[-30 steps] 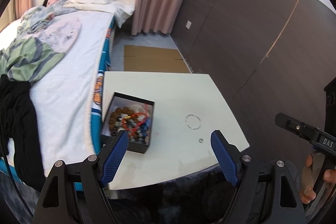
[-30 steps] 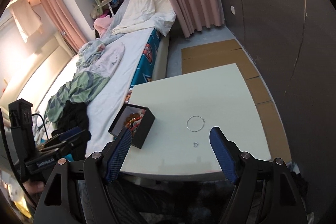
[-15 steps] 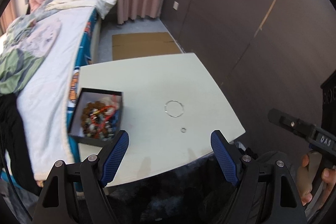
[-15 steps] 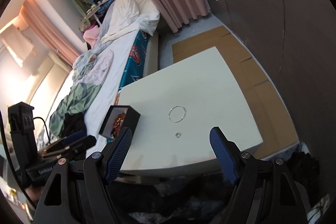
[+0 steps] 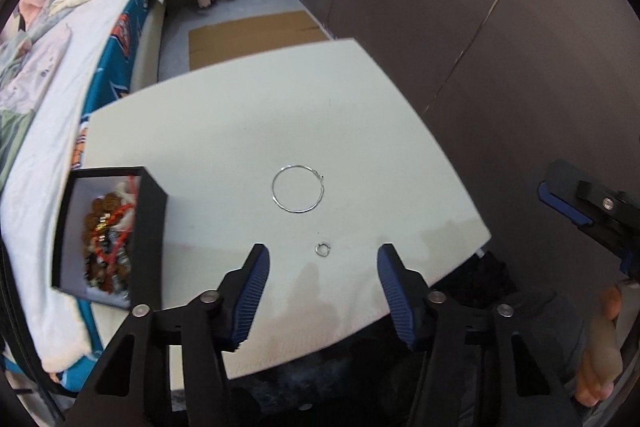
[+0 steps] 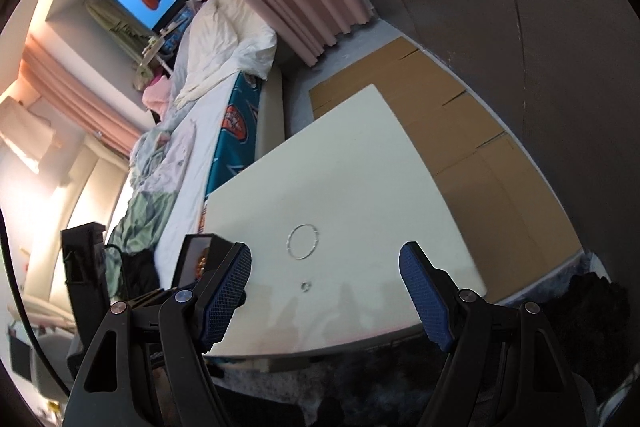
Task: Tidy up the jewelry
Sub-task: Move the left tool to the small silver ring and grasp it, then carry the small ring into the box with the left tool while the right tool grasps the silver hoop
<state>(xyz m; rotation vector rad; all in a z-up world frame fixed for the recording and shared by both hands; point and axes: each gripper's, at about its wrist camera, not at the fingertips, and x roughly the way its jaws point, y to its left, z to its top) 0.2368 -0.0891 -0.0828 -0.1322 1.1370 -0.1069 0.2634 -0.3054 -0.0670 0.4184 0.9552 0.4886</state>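
Observation:
On the white table (image 5: 248, 131) lie a thin silver hoop (image 5: 297, 188) and, nearer to me, a small silver ring (image 5: 323, 249). At the table's left edge stands a black box (image 5: 154, 223) holding several bead bracelets. My left gripper (image 5: 322, 257) hovers above the small ring with its jaws closing and nothing pressed between the blue pads. In the right wrist view my right gripper (image 6: 324, 261) is open above the near table edge, with the hoop (image 6: 304, 235) and ring (image 6: 306, 285) ahead of it. The box (image 6: 200, 255) is partly hidden behind its left finger.
A bed (image 5: 60, 75) with white bedding and clothes runs along the table's left side. A dark panelled wall (image 5: 500, 47) stands to the right. Cardboard (image 6: 480, 167) covers the floor beyond the table. The right gripper (image 5: 592, 211) and a hand show at the left view's right edge.
Both grippers have come down and nearer to the table; the ring and hoop look larger. The left gripper's pads have drawn closer together. The right view has rolled.

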